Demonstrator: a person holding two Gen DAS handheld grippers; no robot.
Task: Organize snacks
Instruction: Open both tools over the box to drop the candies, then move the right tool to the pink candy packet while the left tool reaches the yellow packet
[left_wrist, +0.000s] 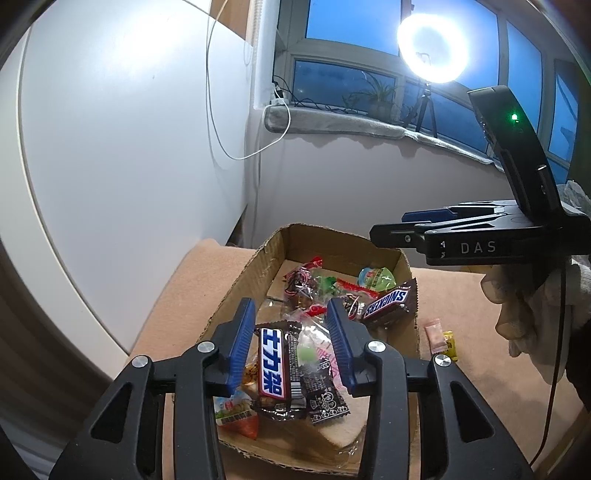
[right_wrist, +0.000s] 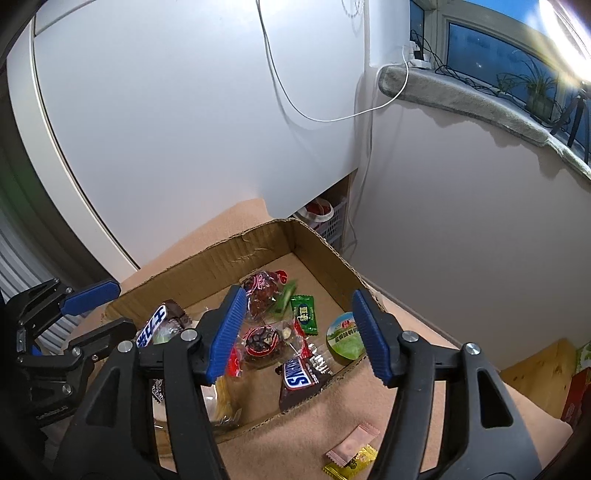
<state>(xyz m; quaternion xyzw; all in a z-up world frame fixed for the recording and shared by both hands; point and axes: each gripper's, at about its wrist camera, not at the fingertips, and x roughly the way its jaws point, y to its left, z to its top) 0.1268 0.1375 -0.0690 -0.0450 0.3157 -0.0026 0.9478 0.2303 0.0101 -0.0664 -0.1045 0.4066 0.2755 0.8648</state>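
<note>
The snacks lie heaped in a shallow cardboard box on a desk under a peach cloth. The left tool hangs over the near half of the box with its blue pads spread; a dark bar with white lettering lies below the gap, and neither pad presses on it. The right tool stands over the box's right edge, also spread, with nothing pinched; beneath it show a Snickers bar, a round green-lidded cup, a green candy and red-wrapped sweets.

Two pieces remain outside the box on the cloth: a pink packet overlapping a yellow one, just beside the box's low right wall.

Around the desk: a large white panel on the left, a window sill with a potted plant, a glaring ring light on a tripod, and a white cable drooping down (clear of the box). A gloved hand holds the right tool.
</note>
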